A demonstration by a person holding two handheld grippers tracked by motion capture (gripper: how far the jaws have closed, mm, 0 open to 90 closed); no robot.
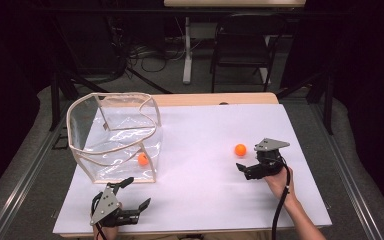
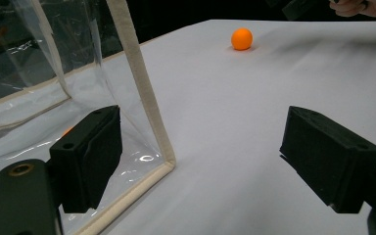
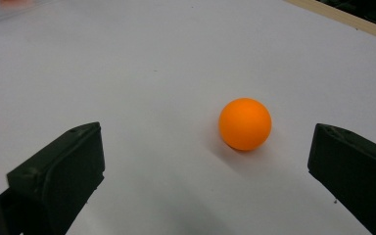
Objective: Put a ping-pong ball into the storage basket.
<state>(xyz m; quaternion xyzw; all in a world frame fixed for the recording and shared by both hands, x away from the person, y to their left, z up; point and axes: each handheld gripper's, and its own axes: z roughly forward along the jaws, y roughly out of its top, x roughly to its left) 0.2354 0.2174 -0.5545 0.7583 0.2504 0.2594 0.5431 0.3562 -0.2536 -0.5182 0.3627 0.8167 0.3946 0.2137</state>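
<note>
An orange ball lies on the white sheet, right of centre, with my right gripper open just behind it. In the right gripper view the ball sits a short way ahead of the gripper, nearer the right jaw and touching neither. A second orange ball rests inside a clear bag with cream trim at the left. My left gripper stands open near the bag's front right corner, with nothing between its jaws. The loose ball shows far off.
A white sheet covers the wooden table, whose bare edge shows at the back. A dark chair and a table leg stand beyond. The person's right hand holds the right gripper.
</note>
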